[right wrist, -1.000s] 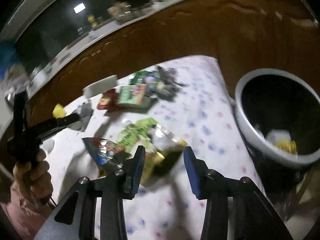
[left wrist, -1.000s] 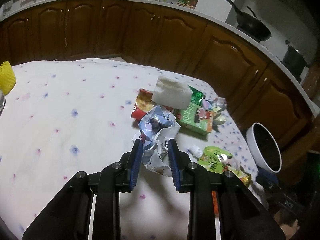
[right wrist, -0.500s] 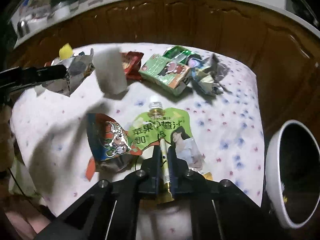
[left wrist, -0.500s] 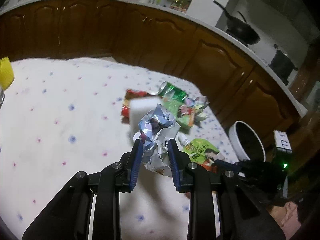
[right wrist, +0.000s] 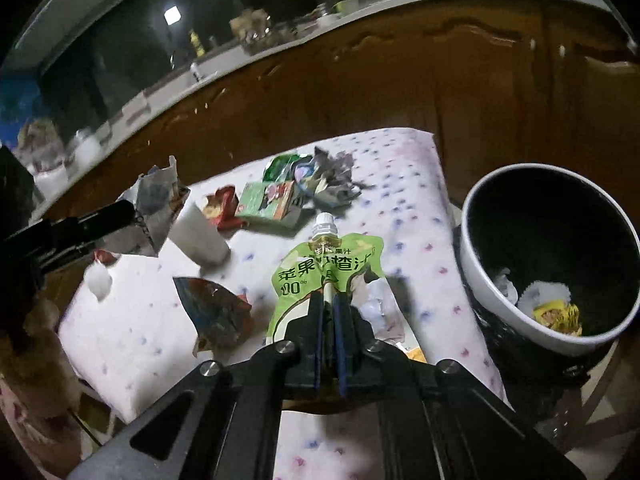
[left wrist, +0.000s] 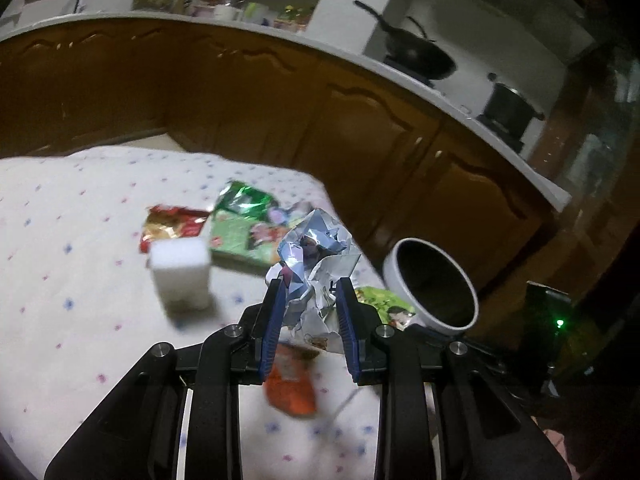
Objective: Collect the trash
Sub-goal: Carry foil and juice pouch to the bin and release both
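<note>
Left claw (left wrist: 310, 312) is clamping a crumpled silvery wrapper (left wrist: 316, 256) between its blue pads, jaws only partly closed because the wad is bulky, and it's holding that thing up in the air above the surface (left wrist: 80, 240). Right claw (right wrist: 329, 316) is pinching nearly all the way shut on the bottom half of a green juice pouch (right wrist: 324, 264), which is lying flat on the spotted white cloth with its white cap pointing away from the camera.

Rest of the junk is sitting on the surface: a white block (left wrist: 180, 276) standing up, a red snack packet (left wrist: 172, 226) just behind it, a green carton (right wrist: 268, 200) next to that, and a grey crumpled wad (right wrist: 332, 180) plus a shiny green foil bag (left wrist: 246, 198) near the far edge. An orange and blue chip bag (right wrist: 214, 312) is lying just left of the pouch.

Trash bin (right wrist: 548, 256), black inside with a white rim, is sitting off the right end of the surface, close to the pouch, already holding some white paper and a yellow wrapper. A hand is showing at the left edge of the right view, blurry.
</note>
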The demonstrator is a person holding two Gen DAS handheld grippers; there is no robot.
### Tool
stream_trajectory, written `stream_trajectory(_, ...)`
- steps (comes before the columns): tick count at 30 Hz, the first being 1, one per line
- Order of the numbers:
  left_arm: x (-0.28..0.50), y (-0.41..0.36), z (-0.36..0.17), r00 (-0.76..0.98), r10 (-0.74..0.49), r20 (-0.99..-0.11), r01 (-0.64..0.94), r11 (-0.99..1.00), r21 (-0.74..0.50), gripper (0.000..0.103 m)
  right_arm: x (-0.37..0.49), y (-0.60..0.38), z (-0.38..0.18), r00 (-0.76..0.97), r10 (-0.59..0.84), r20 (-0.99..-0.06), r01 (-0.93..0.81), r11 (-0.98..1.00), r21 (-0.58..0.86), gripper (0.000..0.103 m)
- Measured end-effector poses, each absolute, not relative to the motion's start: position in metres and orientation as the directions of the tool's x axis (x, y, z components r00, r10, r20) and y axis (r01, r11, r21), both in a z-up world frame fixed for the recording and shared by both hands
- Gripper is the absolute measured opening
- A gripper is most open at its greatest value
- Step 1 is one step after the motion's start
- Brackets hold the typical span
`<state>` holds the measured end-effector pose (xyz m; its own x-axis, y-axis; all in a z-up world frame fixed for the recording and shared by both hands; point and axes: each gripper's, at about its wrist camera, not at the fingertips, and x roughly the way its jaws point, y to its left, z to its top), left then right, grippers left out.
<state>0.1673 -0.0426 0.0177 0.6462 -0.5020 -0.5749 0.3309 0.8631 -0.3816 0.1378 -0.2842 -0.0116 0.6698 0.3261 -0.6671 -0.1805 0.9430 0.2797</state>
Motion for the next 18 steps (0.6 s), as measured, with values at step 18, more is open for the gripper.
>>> stream_trajectory(18, 0.17, -0.118, 0.014, 0.559, -0.571, -0.601, 0.446, 0.818, -0.363, 0.025, 0.128, -0.345, 0.014, 0.751, 0.217, -0.623, -0.066, 0.965, 0.256, 0.005)
